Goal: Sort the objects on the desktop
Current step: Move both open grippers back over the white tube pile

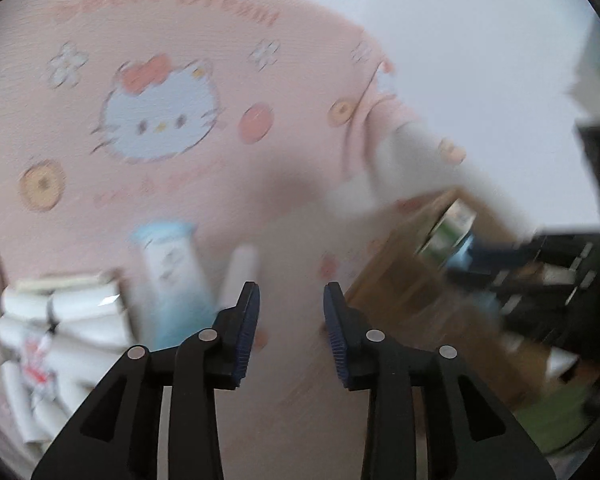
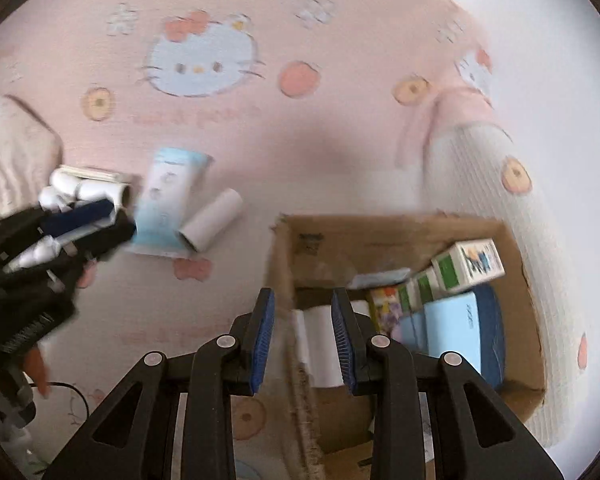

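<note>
Evidently we are mid-sort: the cardboard box [image 2: 400, 236] near the surface's right edge already holds small cartons and a blue pouch, while the light blue packet [image 2: 168, 204], a white paper roll [image 2: 212, 220] and a bundle of white tubes [image 2: 84, 192] lie toward the left edge. Our right claw [image 2: 303, 340] is released and empty over the box's near wall; our left claw [image 1: 291, 334] is likewise spread, empty, just short of the packet (blur hides finer detail). Next, we judge, the left claw must close squarely on the packet. On the pink mat [image 1: 260, 160], "Sweet Dream" is readable; carton labels are not.
</note>
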`<act>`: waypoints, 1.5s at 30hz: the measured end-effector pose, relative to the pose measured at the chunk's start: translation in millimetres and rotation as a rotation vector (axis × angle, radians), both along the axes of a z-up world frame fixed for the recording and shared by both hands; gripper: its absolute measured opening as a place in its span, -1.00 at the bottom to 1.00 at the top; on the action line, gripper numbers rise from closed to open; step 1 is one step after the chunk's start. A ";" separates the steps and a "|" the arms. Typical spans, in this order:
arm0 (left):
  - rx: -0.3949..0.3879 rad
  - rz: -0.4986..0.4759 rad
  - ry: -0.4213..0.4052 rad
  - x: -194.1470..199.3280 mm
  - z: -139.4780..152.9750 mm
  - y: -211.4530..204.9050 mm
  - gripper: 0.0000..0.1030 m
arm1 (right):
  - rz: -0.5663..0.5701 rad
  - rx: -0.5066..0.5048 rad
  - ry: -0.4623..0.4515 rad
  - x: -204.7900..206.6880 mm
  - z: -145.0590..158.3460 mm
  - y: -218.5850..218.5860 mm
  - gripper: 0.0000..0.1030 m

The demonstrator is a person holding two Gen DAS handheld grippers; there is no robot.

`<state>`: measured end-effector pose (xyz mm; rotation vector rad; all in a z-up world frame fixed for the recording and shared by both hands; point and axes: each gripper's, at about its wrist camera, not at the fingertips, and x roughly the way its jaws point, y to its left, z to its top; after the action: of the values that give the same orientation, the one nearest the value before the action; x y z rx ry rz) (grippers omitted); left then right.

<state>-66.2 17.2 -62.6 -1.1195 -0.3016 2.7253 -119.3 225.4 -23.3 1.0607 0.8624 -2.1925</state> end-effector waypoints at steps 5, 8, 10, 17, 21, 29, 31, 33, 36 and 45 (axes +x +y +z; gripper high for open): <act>-0.014 0.016 -0.184 27.2 -26.0 -23.2 -0.20 | 0.094 -0.077 -0.033 9.8 -7.0 -17.5 -0.50; 0.010 0.073 -0.232 49.6 -32.5 -39.2 -0.20 | 0.141 -0.106 -0.080 12.1 -22.0 -21.3 -0.50; 0.030 0.100 -0.241 57.4 -33.7 -45.8 -0.20 | 0.155 -0.117 -0.105 12.4 -28.0 -21.9 -0.50; 0.169 0.147 -0.194 55.2 -39.7 -59.5 -0.20 | 0.222 -0.238 -0.051 37.8 -54.6 -22.2 -0.50; 0.236 0.124 -0.171 44.7 -51.5 -53.2 -0.20 | 0.239 -0.346 -0.022 47.3 -76.9 -14.8 0.08; 0.262 0.118 -0.219 24.4 -80.9 -51.9 -0.57 | 0.214 -0.350 0.110 53.7 -115.2 -23.1 0.38; 0.262 0.118 -0.220 19.8 -83.9 -55.2 -0.58 | 0.216 -0.347 0.116 51.8 -122.3 -28.7 0.44; 0.258 0.122 -0.223 13.0 -86.7 -59.7 -0.58 | 0.216 -0.337 0.130 49.7 -130.5 -35.6 0.47; 0.267 0.119 -0.225 1.1 -88.3 -66.7 -0.58 | 0.235 -0.313 0.136 44.5 -142.4 -46.2 0.49; 0.340 0.099 -0.238 -34.7 -97.8 -72.6 -0.24 | 0.123 -0.341 0.014 -9.3 -157.2 -57.8 0.49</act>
<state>-100.9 -55.4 -160.4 -1.3527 -0.8398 2.4869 -128.6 167.5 -180.4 0.8054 0.5175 -2.1467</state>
